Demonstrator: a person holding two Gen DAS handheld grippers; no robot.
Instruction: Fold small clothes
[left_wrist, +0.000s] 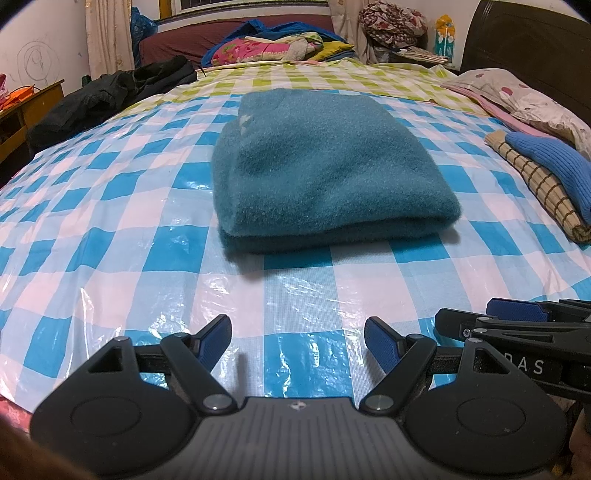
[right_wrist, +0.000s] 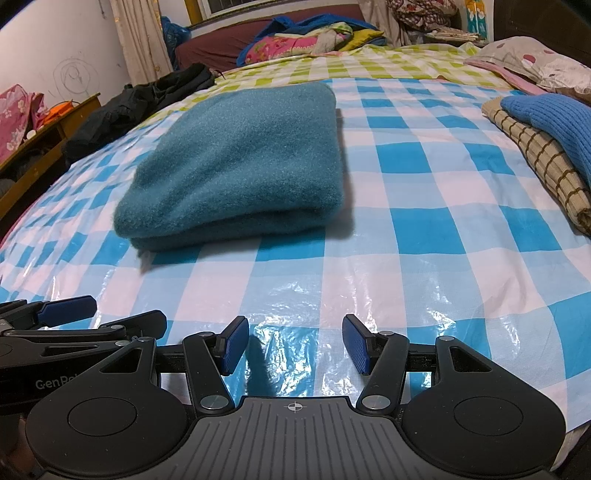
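A teal fleece garment (left_wrist: 325, 170) lies folded into a thick rectangle on the blue-and-white checked plastic sheet (left_wrist: 110, 206); in the right wrist view the same garment (right_wrist: 240, 166) sits left of centre. My left gripper (left_wrist: 297, 336) hovers over the sheet a little in front of the garment, open, with nothing between its blue pads. My right gripper (right_wrist: 295, 339) is beside it on the right, also open and empty. Each gripper shows in the other's view: the right one (left_wrist: 517, 321) at the right edge, the left one (right_wrist: 74, 317) at the left edge.
A folded tan checked cloth (left_wrist: 539, 188) with a blue knit piece (left_wrist: 550, 162) on top lies at the right. A black garment (left_wrist: 110, 96) lies at the left edge of the bed. Pillows (left_wrist: 532, 99) and a colourful clothes pile (left_wrist: 273, 48) are farther back.
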